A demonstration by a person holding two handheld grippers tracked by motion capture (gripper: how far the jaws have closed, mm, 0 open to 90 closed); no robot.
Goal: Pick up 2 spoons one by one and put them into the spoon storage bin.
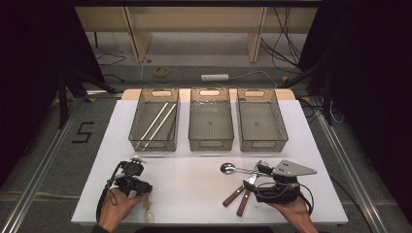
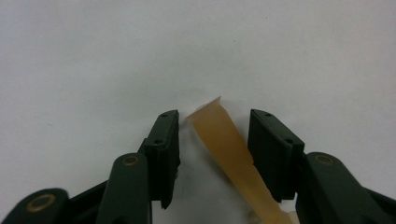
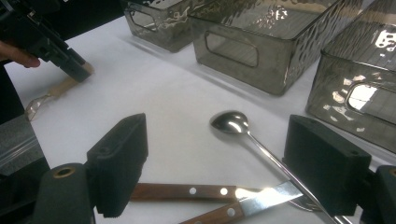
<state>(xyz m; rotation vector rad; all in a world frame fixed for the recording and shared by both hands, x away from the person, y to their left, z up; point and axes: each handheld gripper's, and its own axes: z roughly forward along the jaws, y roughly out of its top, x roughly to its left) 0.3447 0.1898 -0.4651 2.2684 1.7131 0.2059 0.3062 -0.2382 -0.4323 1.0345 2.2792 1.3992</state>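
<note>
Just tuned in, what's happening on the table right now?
A person holds a gripper in each hand at a white table. The left gripper straddles a tan-handled utensil, fingers not pressing it. The right gripper stands open over a spoon and two wood-handled knives. Of three bins, the left bin holds two chopsticks.

Translucent amber plastic utensil (image 2: 232, 154) flat on white table (image 2: 93, 56)
</note>
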